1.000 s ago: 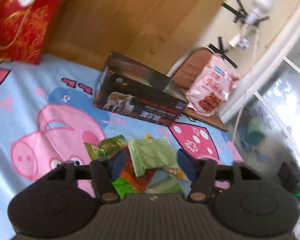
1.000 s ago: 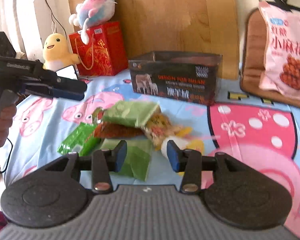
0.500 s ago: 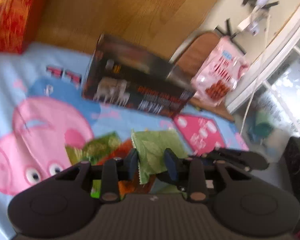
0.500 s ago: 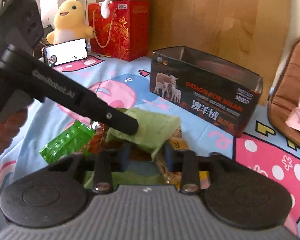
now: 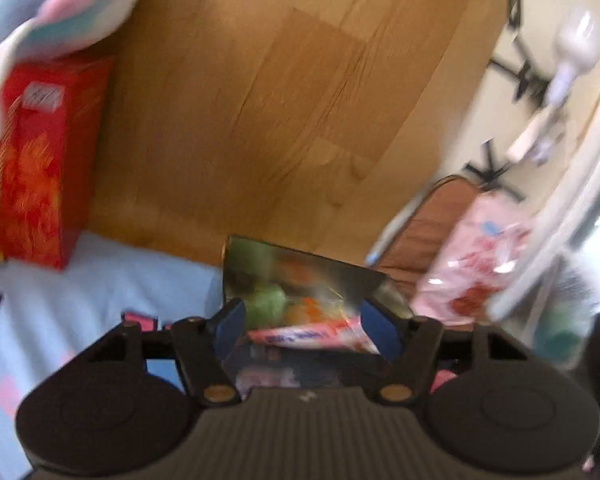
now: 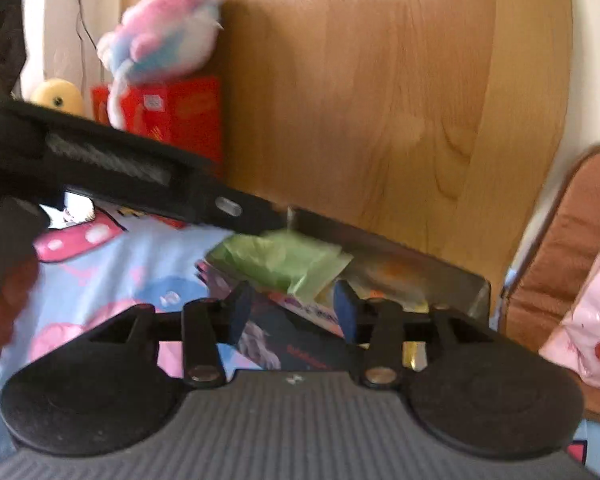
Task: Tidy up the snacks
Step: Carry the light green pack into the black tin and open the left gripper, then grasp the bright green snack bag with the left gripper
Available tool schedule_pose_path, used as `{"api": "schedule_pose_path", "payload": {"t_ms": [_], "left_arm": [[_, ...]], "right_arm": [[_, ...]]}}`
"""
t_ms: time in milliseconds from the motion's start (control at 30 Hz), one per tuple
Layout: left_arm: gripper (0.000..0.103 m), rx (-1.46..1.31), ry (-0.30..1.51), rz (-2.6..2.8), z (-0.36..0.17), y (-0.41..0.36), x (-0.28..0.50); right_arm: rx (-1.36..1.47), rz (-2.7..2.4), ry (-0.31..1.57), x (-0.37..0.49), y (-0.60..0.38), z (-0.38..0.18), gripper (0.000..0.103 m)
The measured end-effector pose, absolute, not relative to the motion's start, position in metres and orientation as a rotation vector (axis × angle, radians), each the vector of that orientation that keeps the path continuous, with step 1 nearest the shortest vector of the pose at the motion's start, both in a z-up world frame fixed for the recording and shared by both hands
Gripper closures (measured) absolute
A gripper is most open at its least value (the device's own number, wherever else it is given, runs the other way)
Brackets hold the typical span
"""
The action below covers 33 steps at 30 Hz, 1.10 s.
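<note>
Now, left gripper [image 5: 302, 322] opening wide over the dark snack box [image 6: 400, 276], green packet [image 6: 280, 260] dropping in loose, right gripper [image 6: 294, 312] opening too with nothing pinched, box near the wooden headboard [image 5: 260, 100] on the cartoon-pig sheet [image 6: 140, 256].

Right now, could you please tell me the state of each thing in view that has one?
left gripper: jaws opening, pads pressing nothing.
right gripper: jaws opening, empty.
box: open-topped, snacks inside.
green packet: loose, at the box mouth, just below the left gripper's tip.
pink packet: lying in the box.
</note>
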<state>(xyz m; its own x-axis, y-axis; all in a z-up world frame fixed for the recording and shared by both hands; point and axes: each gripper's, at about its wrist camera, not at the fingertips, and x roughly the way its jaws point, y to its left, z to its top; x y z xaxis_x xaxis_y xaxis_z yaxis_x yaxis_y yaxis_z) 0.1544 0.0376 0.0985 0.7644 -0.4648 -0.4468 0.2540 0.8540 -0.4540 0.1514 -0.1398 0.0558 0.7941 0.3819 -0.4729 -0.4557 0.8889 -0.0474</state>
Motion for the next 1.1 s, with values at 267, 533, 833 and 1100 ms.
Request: {"api": "schedule_pose_path", "payload": {"t_ms": [267,533,833,1100], "left_arm": [[0.036,-0.463,0.71,-0.424,0.033,0.075,0.107],[0.042,-0.435,0.774,-0.441,0.017,0.067,0.104],[0.042,-0.552,0.762,-0.471,0.022,0.089,0.066],[0.042,-0.599,0.833,-0.518,-0.002,0.093,0.028]], "right_arm": [[0.111,0.689,0.586,0.067,-0.194,0.022,0.069],[-0.077,0.486,0.672,0.055,-0.171,-0.008,0.08],[-0.058,0.516,0.67,0.053,-0.171,-0.003,0.076],[0.072,0.771,0.661,0.02,-0.176,0.012,0.056]]}}
